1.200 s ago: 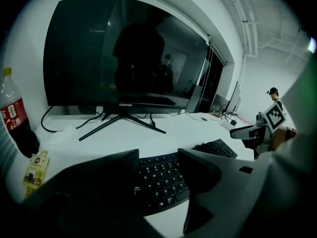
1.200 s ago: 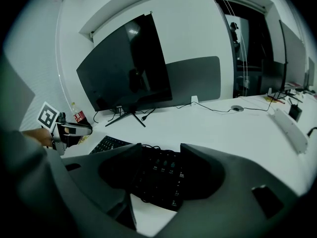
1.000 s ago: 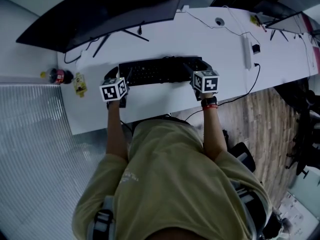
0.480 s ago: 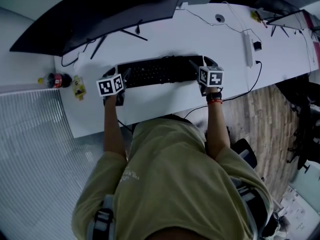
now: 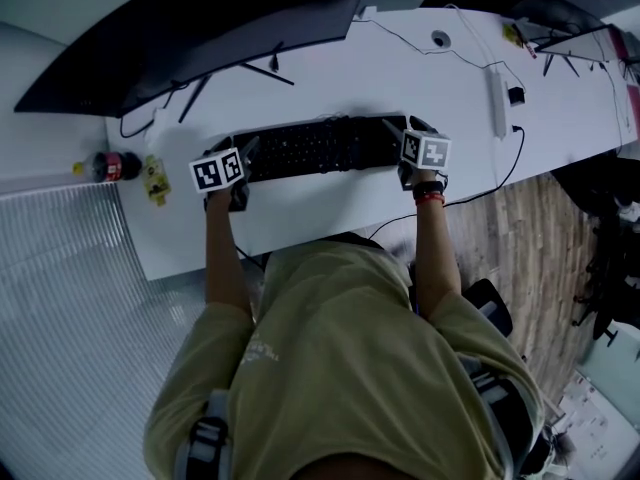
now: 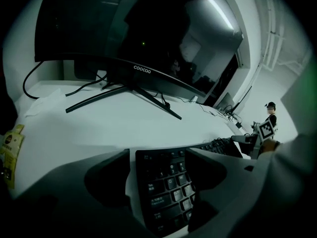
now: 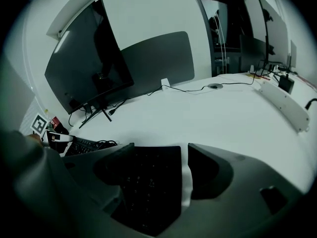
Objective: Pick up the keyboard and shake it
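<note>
A black keyboard (image 5: 320, 146) lies flat on the white desk (image 5: 330, 208) in front of the monitor. My left gripper (image 5: 232, 150) is at its left end and my right gripper (image 5: 405, 128) at its right end. In the left gripper view the keyboard (image 6: 168, 187) has its left end between that gripper's (image 6: 158, 155) jaws, with bare desk showing beside the left jaw. In the right gripper view the keyboard (image 7: 148, 182) has its right end between that gripper's (image 7: 158, 150) jaws, and a white strip shows beside the right jaw. Both pairs of jaws have just been opening and stand open.
A wide curved monitor (image 5: 200, 28) on a V-shaped foot (image 6: 124, 90) stands behind the keyboard. A bottle (image 5: 108, 164) and a yellow packet (image 5: 158, 173) lie at the desk's left edge. A white power strip (image 5: 497, 103) with cables lies to the right. A ribbed panel (image 5: 60, 298) borders the desk's left.
Both marker cubes have moved apart, the left one leftward and the right one rightward, toward the keyboard's two ends. The keyboard stays on the desk.
</note>
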`<state>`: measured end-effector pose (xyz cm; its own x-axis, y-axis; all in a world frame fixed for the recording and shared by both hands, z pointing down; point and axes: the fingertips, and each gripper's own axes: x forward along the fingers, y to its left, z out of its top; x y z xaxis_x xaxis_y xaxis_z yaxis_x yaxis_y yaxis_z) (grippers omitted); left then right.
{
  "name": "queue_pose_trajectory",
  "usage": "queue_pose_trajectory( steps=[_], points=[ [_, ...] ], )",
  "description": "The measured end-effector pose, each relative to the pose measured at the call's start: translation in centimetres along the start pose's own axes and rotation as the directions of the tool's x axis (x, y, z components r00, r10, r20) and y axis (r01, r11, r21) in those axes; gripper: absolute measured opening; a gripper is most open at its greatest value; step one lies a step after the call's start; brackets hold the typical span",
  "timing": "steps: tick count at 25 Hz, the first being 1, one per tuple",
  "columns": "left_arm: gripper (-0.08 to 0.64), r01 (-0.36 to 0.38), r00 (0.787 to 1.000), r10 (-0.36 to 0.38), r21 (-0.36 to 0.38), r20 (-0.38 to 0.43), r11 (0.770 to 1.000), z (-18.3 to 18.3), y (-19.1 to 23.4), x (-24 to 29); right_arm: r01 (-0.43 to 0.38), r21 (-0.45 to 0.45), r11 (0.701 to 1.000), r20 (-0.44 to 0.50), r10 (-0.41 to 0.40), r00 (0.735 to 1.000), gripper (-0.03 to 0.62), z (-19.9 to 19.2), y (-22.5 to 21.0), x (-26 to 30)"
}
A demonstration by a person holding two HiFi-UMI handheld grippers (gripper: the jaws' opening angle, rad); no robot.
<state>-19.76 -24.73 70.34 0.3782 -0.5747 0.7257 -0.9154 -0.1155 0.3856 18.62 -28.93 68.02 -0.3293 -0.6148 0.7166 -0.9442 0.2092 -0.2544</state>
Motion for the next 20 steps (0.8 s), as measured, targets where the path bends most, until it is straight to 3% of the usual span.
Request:
queue_pose_trajectory(
  steps=[7,15,20],
  points=[
    [0.348,0.023,0.999,-0.023,-0.023,-0.023,0.999,0.1,0.2,1.1,-0.029,0.044,0.999,-0.048,0.031,0.998,0.336,-0.6,0.2,1.1],
    [0.278,0.022,0.996,-0.025,-0.028,-0.088,0.999,-0.2,0.7,1.5,-0.063,0.106,0.992,-0.100,0.074,0.992,0.316,-0.6,0.5,1.7],
    [0.269,0.016,0.991,-0.020,-0.027,-0.132,0.999,-0.2,0.8,1.7,-0.061,0.117,0.991,-0.229,0.087,0.970,0.314,-1.2,-0.3,2.5]
  ],
)
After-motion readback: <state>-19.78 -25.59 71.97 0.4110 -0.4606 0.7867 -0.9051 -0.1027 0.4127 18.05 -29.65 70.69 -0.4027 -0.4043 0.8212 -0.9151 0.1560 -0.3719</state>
